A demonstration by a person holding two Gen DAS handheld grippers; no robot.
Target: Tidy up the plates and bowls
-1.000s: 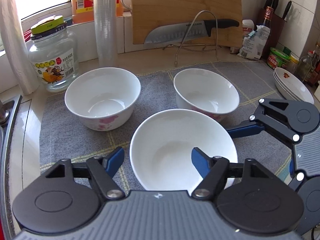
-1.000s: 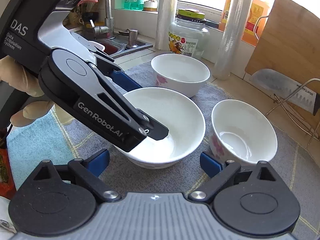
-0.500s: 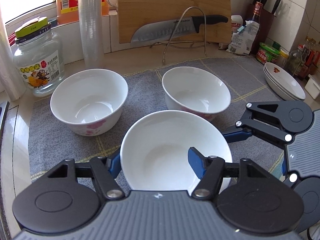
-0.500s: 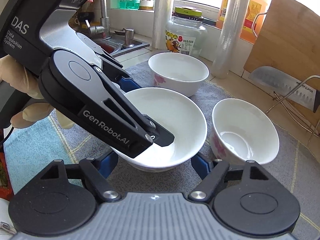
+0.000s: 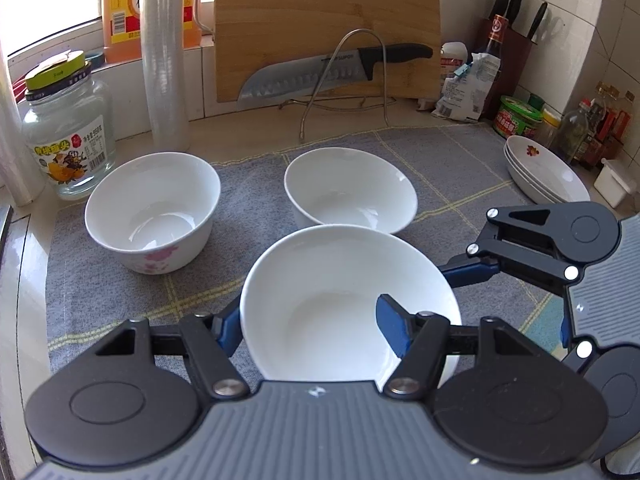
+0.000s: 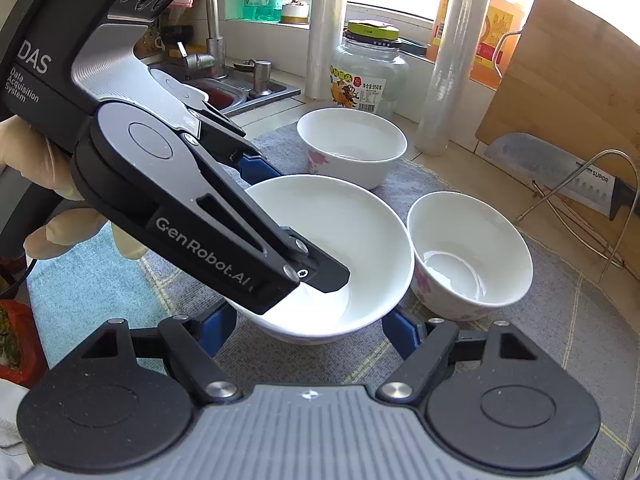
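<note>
A plain white bowl (image 5: 320, 300) sits nearest, over the grey mat (image 5: 460, 168). My left gripper (image 5: 312, 328) is shut on its left wall, one blue finger inside and one outside. My right gripper (image 6: 310, 328) comes from the bowl's other side, its blue pads pressed against the bowl's lower sides. Behind stand two more white bowls with pink flowers, one at the left (image 5: 152, 216) and one at the right (image 5: 350, 196). A stack of white plates (image 5: 540, 172) lies at the far right.
A glass jar (image 5: 66, 140) and a cling-film roll (image 5: 166, 60) stand behind the left bowl. A cutting board (image 5: 320, 20) and knife (image 5: 320, 76) lean on a wire rack at the back. Bottles crowd the right corner. The sink (image 6: 224, 92) is at the left.
My right gripper's fingers have closed in on the near bowl's lower sides. My left fingers have tightened on its wall. The bowl now overlaps the far right bowl's rim.
</note>
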